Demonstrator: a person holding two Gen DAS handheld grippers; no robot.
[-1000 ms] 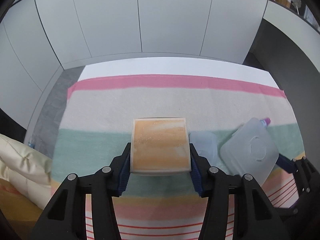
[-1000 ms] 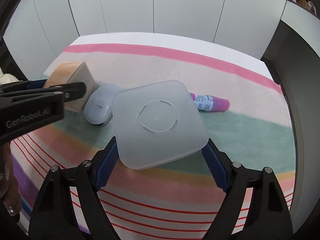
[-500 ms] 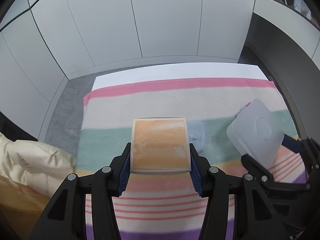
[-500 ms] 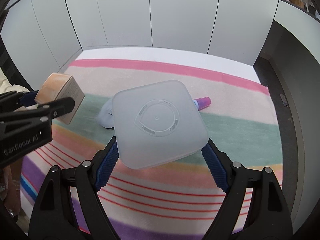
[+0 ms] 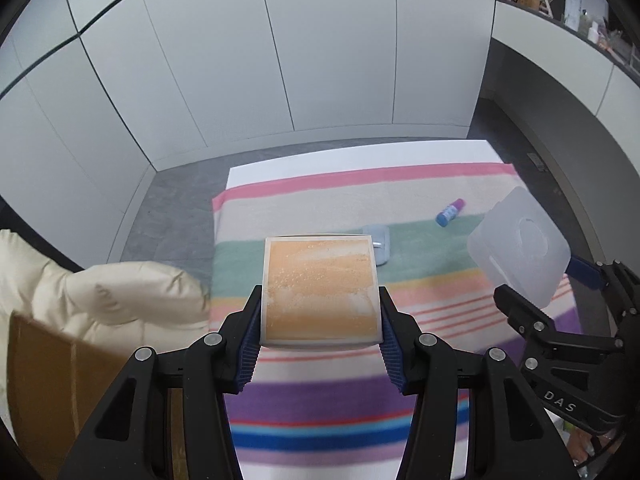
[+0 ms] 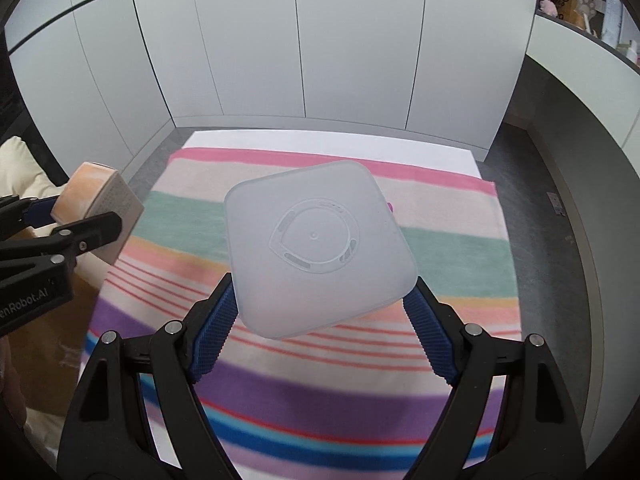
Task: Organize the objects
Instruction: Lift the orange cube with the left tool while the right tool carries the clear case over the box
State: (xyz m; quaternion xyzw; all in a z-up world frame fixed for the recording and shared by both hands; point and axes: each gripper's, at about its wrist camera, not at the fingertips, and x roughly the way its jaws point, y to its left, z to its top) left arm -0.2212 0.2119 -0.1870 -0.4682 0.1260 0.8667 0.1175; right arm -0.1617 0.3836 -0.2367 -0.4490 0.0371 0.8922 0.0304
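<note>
The left gripper (image 5: 320, 316) is clenched on an orange box (image 5: 320, 288), its blue ribbed pads pressing the box's two sides so that the speckled orange face with its pale border fills the space between the fingers. From the right wrist view the same box (image 6: 98, 210) shows at the left edge, held clear of the surface, with a side panel of fine print turned toward the camera. The right gripper (image 6: 320, 312) grasps a frosted square container (image 6: 316, 246), a translucent plastic piece with rounded corners and a raised ring pattern in its middle; it is caught corner to corner, turned like a diamond between the pads, and tilted. In the left wrist view that container (image 5: 520, 252) hangs at the right side in the black fingers of the right gripper (image 5: 540, 280). Both held things are up in the air above a striped towel (image 5: 420, 200), banded in pink, cream, green, peach, purple and blue, spread over a white table (image 5: 360, 156). On the green band of the towel lie a small pale blue-grey case (image 5: 380, 242), partly hidden behind the box, and well to its right a small tube with a blue body and pink cap (image 5: 450, 212). A cream padded sleeve (image 5: 120, 296) and a brown cardboard box (image 5: 48, 380) sit at the left, beside the table.
</note>
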